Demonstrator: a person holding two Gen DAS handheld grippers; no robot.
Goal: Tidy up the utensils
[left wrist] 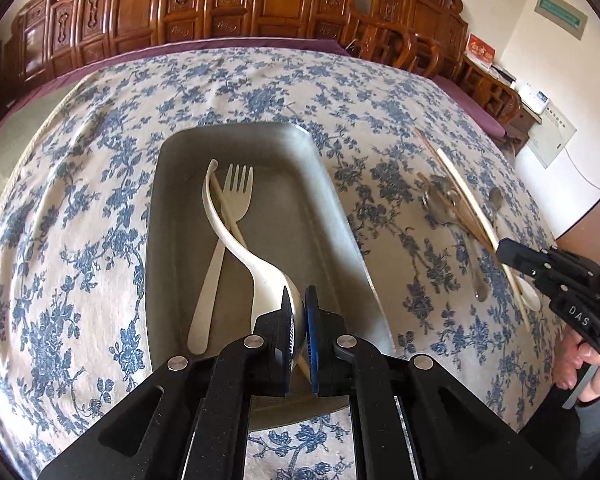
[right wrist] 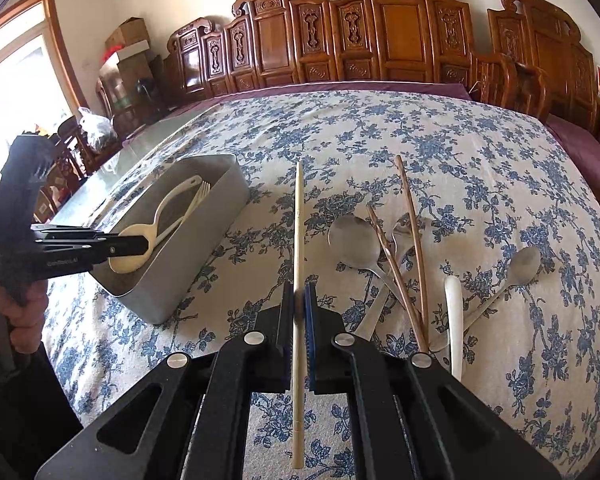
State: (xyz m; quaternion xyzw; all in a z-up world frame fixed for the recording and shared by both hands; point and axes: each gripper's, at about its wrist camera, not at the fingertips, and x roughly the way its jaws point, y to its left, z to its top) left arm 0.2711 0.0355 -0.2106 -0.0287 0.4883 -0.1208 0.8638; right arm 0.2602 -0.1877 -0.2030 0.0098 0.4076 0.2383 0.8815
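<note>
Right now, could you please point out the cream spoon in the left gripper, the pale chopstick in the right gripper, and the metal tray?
cream spoon (left wrist: 236, 240): left wrist view, on its curved handle.
pale chopstick (right wrist: 298, 220): right wrist view, on the shaft ahead of the jaws.
metal tray (right wrist: 204, 240): right wrist view, on its outer side wall.

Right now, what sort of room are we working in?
Likely a home dining or sitting room: a table under a floral tablecloth, carved wooden chairs along the wall, stacked boxes by the window.

The matte black left gripper (left wrist: 298, 320) and right gripper (right wrist: 299, 312) share silver round rivets, slotted arms and ribbed blue-edged pads.
</note>
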